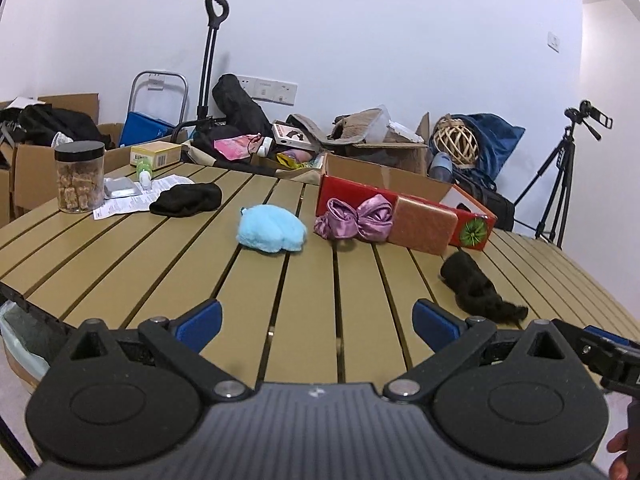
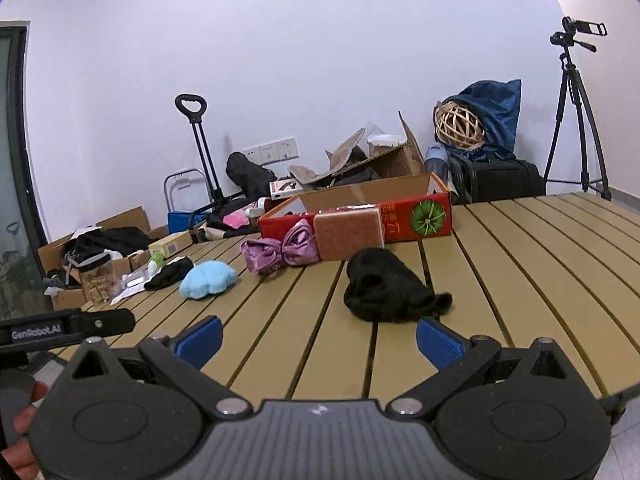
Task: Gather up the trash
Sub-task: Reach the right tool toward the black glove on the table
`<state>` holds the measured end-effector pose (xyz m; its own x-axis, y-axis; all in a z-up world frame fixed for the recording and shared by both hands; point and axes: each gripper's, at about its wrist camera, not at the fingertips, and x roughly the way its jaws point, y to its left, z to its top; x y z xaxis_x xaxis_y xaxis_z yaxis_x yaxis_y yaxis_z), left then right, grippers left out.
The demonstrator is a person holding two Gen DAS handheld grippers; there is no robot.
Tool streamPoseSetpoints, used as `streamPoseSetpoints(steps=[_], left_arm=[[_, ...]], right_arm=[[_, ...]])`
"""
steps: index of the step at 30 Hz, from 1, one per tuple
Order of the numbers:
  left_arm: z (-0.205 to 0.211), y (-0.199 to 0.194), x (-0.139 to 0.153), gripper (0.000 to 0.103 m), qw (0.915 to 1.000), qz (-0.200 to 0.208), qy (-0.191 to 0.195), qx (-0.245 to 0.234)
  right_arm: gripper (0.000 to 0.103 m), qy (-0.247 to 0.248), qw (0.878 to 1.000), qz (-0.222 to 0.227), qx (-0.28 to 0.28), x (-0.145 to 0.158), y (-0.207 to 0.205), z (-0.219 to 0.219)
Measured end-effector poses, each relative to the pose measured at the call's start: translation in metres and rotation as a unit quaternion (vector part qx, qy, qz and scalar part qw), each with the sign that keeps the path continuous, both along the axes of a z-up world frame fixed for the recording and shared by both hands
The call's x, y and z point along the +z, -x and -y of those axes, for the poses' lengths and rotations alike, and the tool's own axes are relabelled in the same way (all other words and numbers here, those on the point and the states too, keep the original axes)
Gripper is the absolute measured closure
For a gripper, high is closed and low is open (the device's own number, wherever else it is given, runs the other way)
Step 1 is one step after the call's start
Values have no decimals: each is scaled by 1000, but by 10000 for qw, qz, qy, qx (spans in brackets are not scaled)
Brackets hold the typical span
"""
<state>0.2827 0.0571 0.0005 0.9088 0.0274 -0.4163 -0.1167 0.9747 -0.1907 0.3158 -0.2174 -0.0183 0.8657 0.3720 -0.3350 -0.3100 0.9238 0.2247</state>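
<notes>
Loose items lie on the slatted tan table [image 1: 280, 280]. A black crumpled cloth [image 2: 386, 292] lies just beyond my right gripper [image 2: 319, 340], whose blue pads stand wide apart with nothing between them. My left gripper [image 1: 317, 326] is open too, over bare slats near the front edge. Ahead of it lie a light blue fluffy piece [image 1: 270, 230], a purple satin bow [image 1: 354, 218], a second black cloth [image 1: 187, 199] and white papers [image 1: 136, 196]. The first black cloth [image 1: 476, 288] is to its right.
A red gift box [image 1: 404, 216] with an orange sponge-like block [image 1: 424, 226] stands at the back. A jar of snacks [image 1: 79, 176] is at the far left. A lined bin [image 1: 24, 340] sits below the table's left edge. Boxes, bags and a tripod [image 2: 576, 120] crowd the floor behind.
</notes>
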Motion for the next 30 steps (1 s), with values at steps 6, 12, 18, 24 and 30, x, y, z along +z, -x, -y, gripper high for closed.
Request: streamPoseSetpoints(steps=[6,12,18,24,30], left_arm=[[-7,-17,4,0,9997,83,27,219],[-10,-41,3,0,9991,60,131,395],[-11,-61,0,0,9990,-16,71,446],[-19,-72,-10,0,9984,-216,112,512],[-22,-72,-15,0,9981,-262,113,550]], right_arm=[[0,295,9979,158,-553,-1,-29,-9],[0,271,9961,-10,-840,-8,-66,-14],[0,409,9926,-203,-1127,-18,-100,-25],[0,453,9868,-561,-1453,-26,-131,-26],[0,416,9833,-886,-1535,-32,-150,-27]])
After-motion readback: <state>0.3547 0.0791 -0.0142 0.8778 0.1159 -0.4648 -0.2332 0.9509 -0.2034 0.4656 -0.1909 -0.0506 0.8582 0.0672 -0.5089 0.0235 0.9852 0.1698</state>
